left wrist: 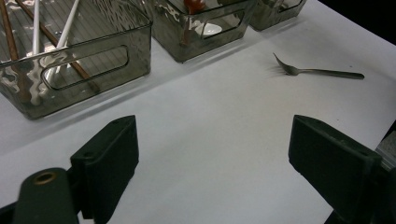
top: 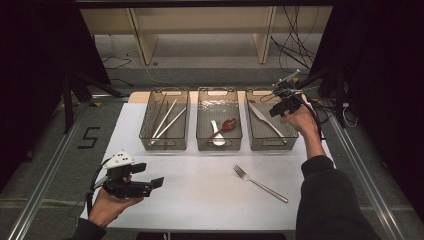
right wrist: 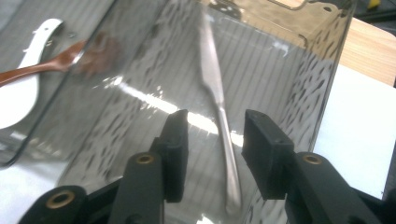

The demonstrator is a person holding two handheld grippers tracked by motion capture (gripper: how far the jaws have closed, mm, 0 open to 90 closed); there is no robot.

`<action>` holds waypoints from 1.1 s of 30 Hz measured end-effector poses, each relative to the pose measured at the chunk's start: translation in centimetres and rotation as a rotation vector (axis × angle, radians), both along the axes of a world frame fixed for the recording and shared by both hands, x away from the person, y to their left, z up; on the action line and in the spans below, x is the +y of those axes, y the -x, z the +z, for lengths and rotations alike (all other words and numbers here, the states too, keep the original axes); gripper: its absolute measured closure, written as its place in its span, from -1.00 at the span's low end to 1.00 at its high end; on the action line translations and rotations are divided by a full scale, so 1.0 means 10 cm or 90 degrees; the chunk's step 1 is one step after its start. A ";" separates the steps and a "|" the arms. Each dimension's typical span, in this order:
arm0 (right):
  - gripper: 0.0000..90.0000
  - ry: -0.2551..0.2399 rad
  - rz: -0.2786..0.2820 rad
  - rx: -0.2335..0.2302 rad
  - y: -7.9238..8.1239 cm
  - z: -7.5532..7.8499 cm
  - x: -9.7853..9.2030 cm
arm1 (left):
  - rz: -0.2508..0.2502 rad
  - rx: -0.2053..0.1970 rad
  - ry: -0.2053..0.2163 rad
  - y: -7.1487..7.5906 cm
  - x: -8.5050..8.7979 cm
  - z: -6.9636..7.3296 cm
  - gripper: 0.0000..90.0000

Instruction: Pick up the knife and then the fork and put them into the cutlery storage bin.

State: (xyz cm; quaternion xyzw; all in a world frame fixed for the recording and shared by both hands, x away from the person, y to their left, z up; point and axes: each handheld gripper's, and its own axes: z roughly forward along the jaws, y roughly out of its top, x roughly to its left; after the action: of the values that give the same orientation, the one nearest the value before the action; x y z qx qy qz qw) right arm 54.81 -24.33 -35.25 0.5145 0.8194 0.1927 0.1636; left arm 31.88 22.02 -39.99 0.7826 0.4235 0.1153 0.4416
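A metal knife (right wrist: pixel 212 79) lies on the floor of the right-hand clear bin (top: pixel 295 136). My right gripper (right wrist: pixel 215 140) hangs over that bin, its jaws apart on either side of the knife's handle without pressing on it. In the high view the right gripper (top: pixel 281 102) sits above the bin's far end, over the knife (top: pixel 265 119). My left gripper (top: pixel 157 182) is held wide open and empty near the table's front left corner. A metal fork (top: pixel 260 183) lies on the white table, front right of centre; the left gripper view also shows the fork (left wrist: pixel 317 71).
The left bin (top: pixel 145 131) holds several chopsticks (top: pixel 167 120). The middle bin (top: pixel 200 131) holds a white spoon (top: pixel 216 135) and a red-brown spoon (top: pixel 227 125). Cables and dark stands crowd the table's far right corner. White table surface lies between the bins and the front edge.
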 end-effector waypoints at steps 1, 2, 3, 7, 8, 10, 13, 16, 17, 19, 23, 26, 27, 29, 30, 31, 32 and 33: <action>0.26 -0.001 0.010 0.003 0.03 0.01 0.00 | 0.002 0.001 -0.001 0.00 0.00 0.00 -0.66; 0.19 -0.006 0.015 0.007 0.06 0.03 0.00 | 0.001 0.002 -0.001 -0.01 0.00 -0.01 -0.65; 0.13 -0.013 0.019 0.013 0.10 0.05 0.00 | 0.002 0.003 -0.002 -0.01 0.00 -0.01 -0.66; -0.09 -0.043 0.045 0.003 0.24 0.13 0.04 | 0.001 0.001 -0.002 0.00 -0.01 0.00 -0.66; -0.15 -0.047 0.052 0.000 0.29 0.15 0.06 | 0.002 0.001 -0.001 -0.01 -0.01 0.00 -0.65; -0.24 -0.052 0.068 0.007 0.38 0.16 0.08 | 0.003 0.000 -0.002 -0.01 -0.01 0.00 -0.66; -0.30 -0.062 0.099 0.009 0.54 0.15 0.13 | 0.003 0.000 -0.001 -0.01 0.00 -0.01 -0.66; -0.36 -0.072 0.124 0.008 0.70 0.13 0.15 | 0.004 0.000 0.000 0.00 0.00 -0.01 -0.65; -0.36 -0.072 0.128 0.004 0.75 0.12 0.16 | 0.003 0.000 -0.001 0.00 0.00 -0.01 -0.66; -0.39 -0.070 0.141 0.012 0.84 0.09 0.18 | 0.004 0.000 -0.001 -0.01 0.00 -0.01 -0.66; -0.45 -0.078 0.166 0.022 1.02 0.03 0.21 | 0.003 -0.001 -0.001 0.00 0.00 -0.01 -0.65; -0.48 -0.086 0.174 0.015 1.12 -0.01 0.23 | 0.002 -0.004 0.000 0.00 0.00 0.00 -0.66; -0.48 -0.091 0.176 0.011 1.15 -0.02 0.24 | 0.002 -0.004 0.000 0.00 0.00 0.00 -0.65; -0.48 -0.101 0.184 0.006 1.22 -0.06 0.25 | 0.002 -0.004 0.000 0.00 0.00 0.00 -0.66; -0.48 -0.105 0.187 0.007 1.26 -0.08 0.25 | 0.002 -0.004 0.000 0.00 0.00 0.00 -0.66; -0.48 -0.109 0.193 0.006 1.29 -0.10 0.26 | 0.003 -0.004 0.000 0.00 0.00 0.00 -0.66; -0.47 -0.114 0.196 0.008 1.33 -0.12 0.26 | 0.004 -0.003 0.001 0.00 0.00 -0.01 -0.66; -0.47 -0.117 0.199 0.009 1.37 -0.15 0.27 | 0.004 -0.004 0.001 0.00 0.00 0.00 -0.66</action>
State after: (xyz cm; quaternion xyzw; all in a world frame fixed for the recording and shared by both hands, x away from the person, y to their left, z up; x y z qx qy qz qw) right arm 41.14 -21.62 -36.74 0.3947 0.8697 0.2858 0.0780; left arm 31.84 22.05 -40.03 0.7804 0.4250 0.1188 0.4429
